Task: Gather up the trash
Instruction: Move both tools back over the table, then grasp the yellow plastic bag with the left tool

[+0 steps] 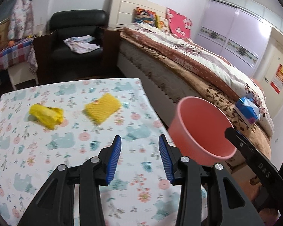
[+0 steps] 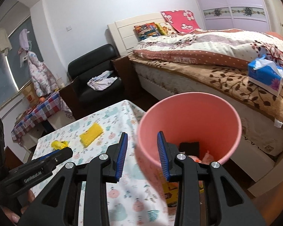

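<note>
Floral cloth table bears ribbed yellow foam; right hand-held gripper pinches smooth pink bin, left hand-held gripper gapes empty.

Pink bin hides most of its contents.

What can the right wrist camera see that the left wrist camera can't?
Only the right wrist view looks down into the pink bin and shows trash at its bottom, a black piece among it. Only the left wrist view shows a door with a red poster. Both show the yellow bag, the yellow mesh, the floral table and the bed.
</note>
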A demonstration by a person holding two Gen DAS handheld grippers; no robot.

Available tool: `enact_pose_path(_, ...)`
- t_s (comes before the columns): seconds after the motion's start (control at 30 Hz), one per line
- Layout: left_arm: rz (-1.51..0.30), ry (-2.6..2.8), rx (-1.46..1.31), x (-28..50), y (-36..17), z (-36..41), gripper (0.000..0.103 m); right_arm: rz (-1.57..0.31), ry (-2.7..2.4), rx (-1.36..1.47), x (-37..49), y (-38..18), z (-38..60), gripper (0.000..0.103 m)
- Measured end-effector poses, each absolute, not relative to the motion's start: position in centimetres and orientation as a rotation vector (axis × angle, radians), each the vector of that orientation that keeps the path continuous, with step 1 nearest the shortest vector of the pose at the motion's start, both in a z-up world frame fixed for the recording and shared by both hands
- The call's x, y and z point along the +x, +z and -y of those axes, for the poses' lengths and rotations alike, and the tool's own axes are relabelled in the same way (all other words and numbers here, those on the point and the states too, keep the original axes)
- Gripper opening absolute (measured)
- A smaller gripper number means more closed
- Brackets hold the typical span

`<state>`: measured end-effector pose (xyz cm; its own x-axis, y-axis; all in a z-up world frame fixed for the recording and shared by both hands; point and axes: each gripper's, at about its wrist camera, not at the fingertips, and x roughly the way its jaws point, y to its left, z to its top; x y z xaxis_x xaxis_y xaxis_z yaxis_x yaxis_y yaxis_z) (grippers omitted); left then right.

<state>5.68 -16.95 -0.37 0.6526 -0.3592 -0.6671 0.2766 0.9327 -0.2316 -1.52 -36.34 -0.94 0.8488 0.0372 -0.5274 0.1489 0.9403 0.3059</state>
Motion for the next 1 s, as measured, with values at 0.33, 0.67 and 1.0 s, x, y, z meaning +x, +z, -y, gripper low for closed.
enact_pose_path(0.33, -0.785, -0.212, -0.238, 7.1, -1.1, 9.1, 0.046, -0.581, 0.008, 0.309, -0.4, -1.2, 32.3, 0.033)
enact_pose_path(0.67, -0.805, -0.061, -0.307, 8.9, -2.9, 2.5, 0.047, -0.635, 0.076, 0.294, 1.7, -2.6, 28.8, 0.033)
enact_pose_path(1.0, -0.865, 0.022, -0.347, 12.1, -5.2, -0.1, 0.047, -0.677, 0.124, 0.313, 3.5, -4.1, 27.4, 0.033)
